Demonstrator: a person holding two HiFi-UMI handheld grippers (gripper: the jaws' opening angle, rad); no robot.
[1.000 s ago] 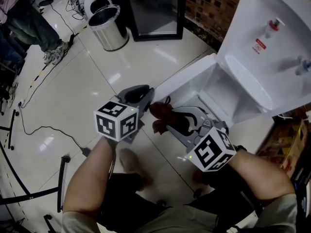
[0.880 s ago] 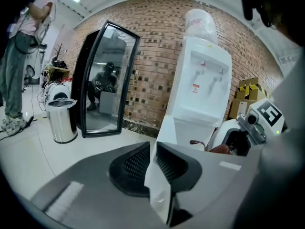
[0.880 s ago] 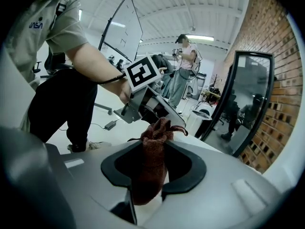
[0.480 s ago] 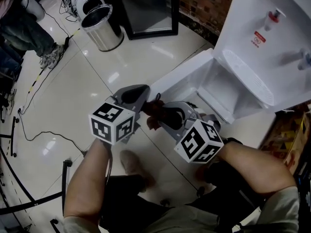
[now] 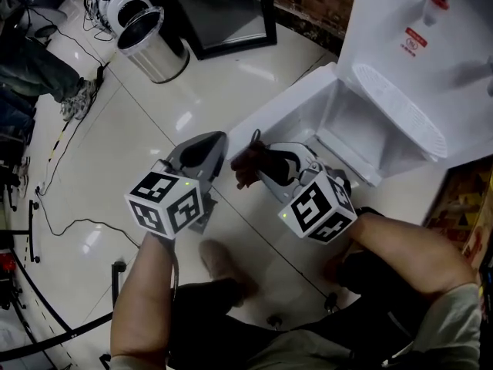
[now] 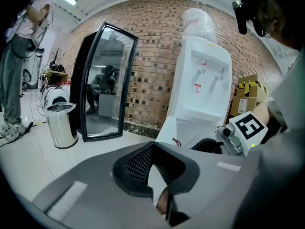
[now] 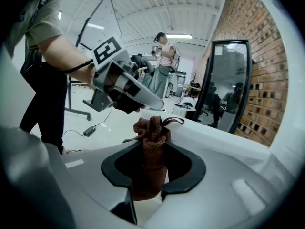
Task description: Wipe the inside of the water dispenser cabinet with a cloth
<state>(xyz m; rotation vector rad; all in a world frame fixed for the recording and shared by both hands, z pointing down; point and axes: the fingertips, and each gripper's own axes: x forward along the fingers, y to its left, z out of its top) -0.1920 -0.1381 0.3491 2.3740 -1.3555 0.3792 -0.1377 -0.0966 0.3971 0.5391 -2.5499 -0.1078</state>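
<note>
A rust-brown cloth [image 5: 245, 163] hangs bunched in my right gripper [image 5: 259, 159], which is shut on it; in the right gripper view the cloth [image 7: 152, 135] sticks up between the jaws of the right gripper [image 7: 151, 152]. My left gripper [image 5: 218, 146] is shut with nothing in it, just left of the cloth and apart from it. The white water dispenser [image 5: 420, 60] stands at the right. Its lower cabinet [image 5: 362, 133] is open, with the door [image 5: 281, 114] swung out toward both grippers. In the left gripper view the dispenser [image 6: 205, 80] is ahead of the left gripper [image 6: 155, 151].
A steel bin [image 5: 150, 45] and a black-framed glass panel [image 5: 223, 10] stand at the back, against a brick wall [image 6: 157, 56]. A cable [image 5: 58, 206] lies on the tiled floor at the left. A person's legs [image 5: 38, 72] are at the far left. Cardboard boxes [image 6: 248, 92] are beside the dispenser.
The right gripper with the cloth has shifted toward the edge of the open door. The left gripper's tip, which was against the cloth, now stands a little apart from it.
</note>
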